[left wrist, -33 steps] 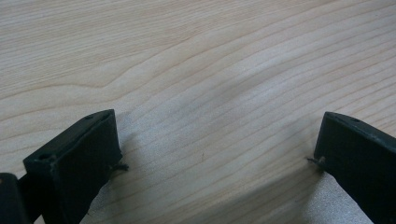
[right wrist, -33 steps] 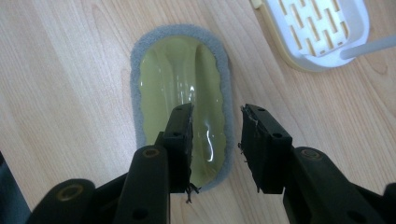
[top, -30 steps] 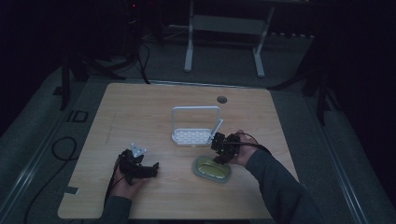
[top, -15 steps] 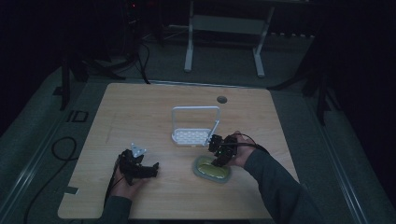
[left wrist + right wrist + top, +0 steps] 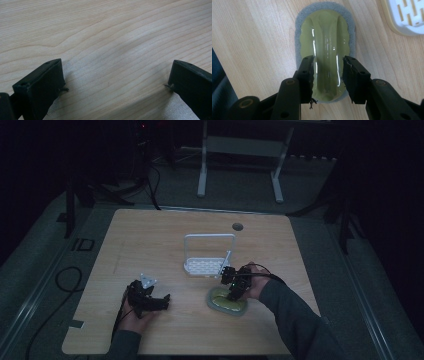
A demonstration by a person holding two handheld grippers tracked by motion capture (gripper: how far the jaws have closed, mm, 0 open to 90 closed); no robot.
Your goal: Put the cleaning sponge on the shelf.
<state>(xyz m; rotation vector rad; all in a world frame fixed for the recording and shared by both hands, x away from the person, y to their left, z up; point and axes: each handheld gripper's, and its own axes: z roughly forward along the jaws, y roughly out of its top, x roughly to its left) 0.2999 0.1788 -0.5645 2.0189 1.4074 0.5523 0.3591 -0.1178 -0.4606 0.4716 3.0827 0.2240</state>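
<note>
- The right tool [image 5: 328, 75] points down over a scrubbing sponge [image 5: 325, 42] with a grey pad and a glossy olive-green raised handle; its jaws stand on either side of the handle ridge, close to it, but whether the pads actually press on it cannot be told.
- In the high view the right tool [image 5: 233, 294] sits over the sponge [image 5: 227, 302], which lies flat on the desk [image 5: 150, 240] near its front right part, with the person's right hand [image 5: 255, 282] just behind the tool.
- A white slotted rack [image 5: 207, 266] with a tall hoop handle stands on the desk just beyond the sponge; its corner [image 5: 405, 15] appears in the right gripper view, apart from the sponge.
- The left tool [image 5: 160, 303] rests low at the front left of the desk, held by the person's left hand [image 5: 132, 312].
- In the left gripper view the left tool [image 5: 115, 82] has its jaws spread wide, with bare wood grain between them and nothing held.
</note>
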